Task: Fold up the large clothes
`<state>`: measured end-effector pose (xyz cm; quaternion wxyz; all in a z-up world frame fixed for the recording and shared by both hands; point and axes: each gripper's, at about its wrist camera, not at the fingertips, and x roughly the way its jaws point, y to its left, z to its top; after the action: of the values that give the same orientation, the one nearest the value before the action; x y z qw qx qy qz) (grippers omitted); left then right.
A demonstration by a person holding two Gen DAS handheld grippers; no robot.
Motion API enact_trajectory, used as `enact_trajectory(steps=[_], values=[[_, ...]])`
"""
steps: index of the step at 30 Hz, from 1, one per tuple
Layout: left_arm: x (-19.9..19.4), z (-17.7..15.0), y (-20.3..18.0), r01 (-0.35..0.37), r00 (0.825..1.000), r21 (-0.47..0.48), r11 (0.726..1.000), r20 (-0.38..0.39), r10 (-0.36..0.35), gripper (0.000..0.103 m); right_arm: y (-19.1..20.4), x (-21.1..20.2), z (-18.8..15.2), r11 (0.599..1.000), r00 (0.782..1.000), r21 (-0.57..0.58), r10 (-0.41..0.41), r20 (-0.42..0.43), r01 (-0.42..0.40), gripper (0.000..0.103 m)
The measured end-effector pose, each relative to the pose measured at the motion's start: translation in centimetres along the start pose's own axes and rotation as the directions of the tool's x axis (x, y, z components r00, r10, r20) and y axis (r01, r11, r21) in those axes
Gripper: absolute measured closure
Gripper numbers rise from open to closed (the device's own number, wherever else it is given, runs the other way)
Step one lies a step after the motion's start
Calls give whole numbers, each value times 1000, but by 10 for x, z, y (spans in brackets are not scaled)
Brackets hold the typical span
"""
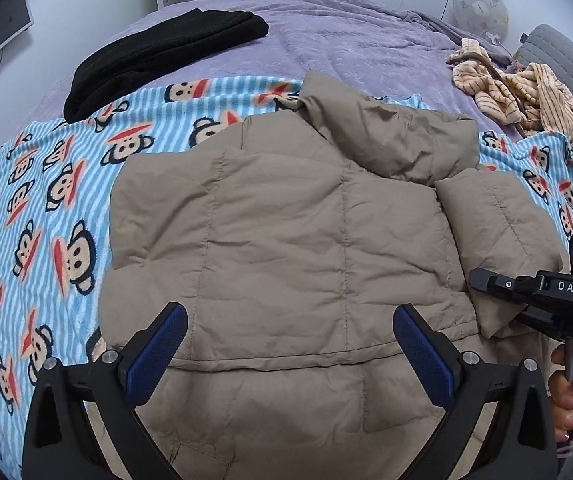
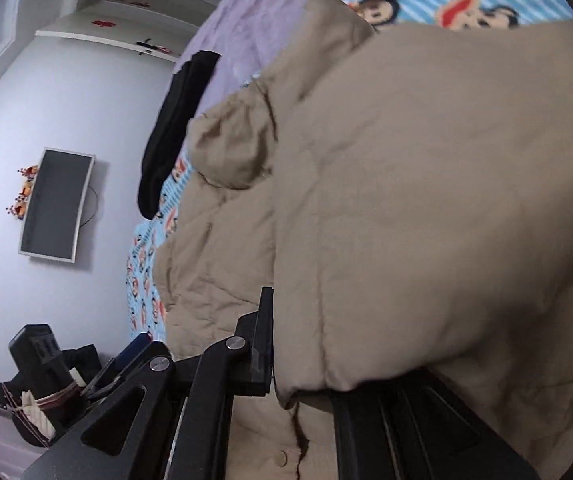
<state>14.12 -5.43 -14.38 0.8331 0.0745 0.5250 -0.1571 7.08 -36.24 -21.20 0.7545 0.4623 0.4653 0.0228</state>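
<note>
A tan quilted jacket (image 1: pixel 286 232) lies back up on the blue monkey-print blanket (image 1: pixel 46 200), with its hood (image 1: pixel 386 128) bunched at the far end. My left gripper (image 1: pixel 292 340) hovers over the jacket's hem; it is open, and nothing is between its blue pads (image 1: pixel 162 352). My right gripper (image 1: pixel 482 280) comes in from the right, held by a hand (image 1: pixel 566 396), at the folded-in sleeve (image 1: pixel 498 240). In the right wrist view the right gripper (image 2: pixel 274 320) is shut on a fold of that sleeve (image 2: pixel 406 220). The fabric drapes over one finger and hides it.
A folded black garment (image 1: pixel 158 56) lies at the far left on the purple bedspread (image 1: pixel 346 32). A crumpled striped beige garment (image 1: pixel 526 92) sits at the far right, near a white fan (image 1: pixel 480 8). A flat screen (image 2: pixel 56 204) hangs on the wall beyond the bed.
</note>
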Motion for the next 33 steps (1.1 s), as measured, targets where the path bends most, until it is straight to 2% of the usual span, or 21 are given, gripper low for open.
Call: enact_trajectory(steps=[3, 6, 7, 8, 9, 10, 12, 16, 18, 19, 20, 22, 24, 26, 28, 30, 33], values=[[4, -3, -1, 25, 1000, -6, 1000, -14, -25, 0, -6, -3, -4, 999, 1000, 38, -5, 13, 4, 94], [3, -1, -5, 44, 999, -3, 999, -5, -44, 0, 4, -18, -10, 999, 999, 12, -37, 13, 36, 90], [2, 0, -5, 48, 999, -4, 999, 1, -48, 0, 15, -28, -16, 1000, 999, 2, -29, 15, 29, 70], [0, 2, -5, 52, 999, -6, 999, 8, -52, 0, 21, -38, -19, 1000, 1000, -1, 1, 21, -1, 37], [-1, 4, -4, 55, 998, -7, 998, 14, -55, 0, 27, -52, -23, 1000, 999, 0, 24, 30, -24, 25], [-2, 5, -3, 59, 998, -10, 998, 20, -59, 0, 32, -62, -26, 999, 999, 0, 32, 44, -33, 21], [-3, 9, 3, 66, 997, -15, 998, 26, -66, 0, 29, -82, -31, 999, 995, 31, 20, 93, -23, 21], [-4, 13, 19, 76, 997, -31, 997, 22, -75, 0, 2, -107, -24, 986, 981, 167, -15, 196, -18, 23], [-6, 14, 29, 100, 995, -49, 994, 19, -99, 0, -8, -112, -14, 972, 970, 221, 21, 242, -76, 54], [-8, 14, 34, 122, 992, -57, 991, 20, -121, 0, -9, -113, -9, 967, 964, 228, 53, 259, -115, 81], [-10, 14, 39, 146, 989, -66, 987, 23, -145, 0, -4, -111, -4, 966, 958, 210, 89, 272, -149, 90], [-15, 15, 48, 200, 980, -84, 976, 34, -197, 0, 25, -101, 2, 986, 961, 100, 105, 255, -134, 91], [-20, 16, 58, 248, 969, -106, 963, 48, -244, 0, 66, -82, 1, 995, 979, -64, 84, 188, -73, 91], [-23, 19, 69, 288, 957, -135, 948, 57, -283, 0, 99, -55, -9, 980, 993, -197, 53, 107, -31, 91], [-25, 19, 78, 319, 948, -164, 933, 60, -314, 0, 124, -25, -27, 950, 1000, -310, -18, 23, 24, 90], [-23, 19, 85, 343, 939, -192, 919, 57, -339, 0, 136, 2, -46, 911, 991, -399, -130, -36, 105, 87], [-18, 15, 88, 387, 921, -213, 897, 41, -388, 0, 140, 26, -68, 850, 955, -477, -288, -71, 221, 86]])
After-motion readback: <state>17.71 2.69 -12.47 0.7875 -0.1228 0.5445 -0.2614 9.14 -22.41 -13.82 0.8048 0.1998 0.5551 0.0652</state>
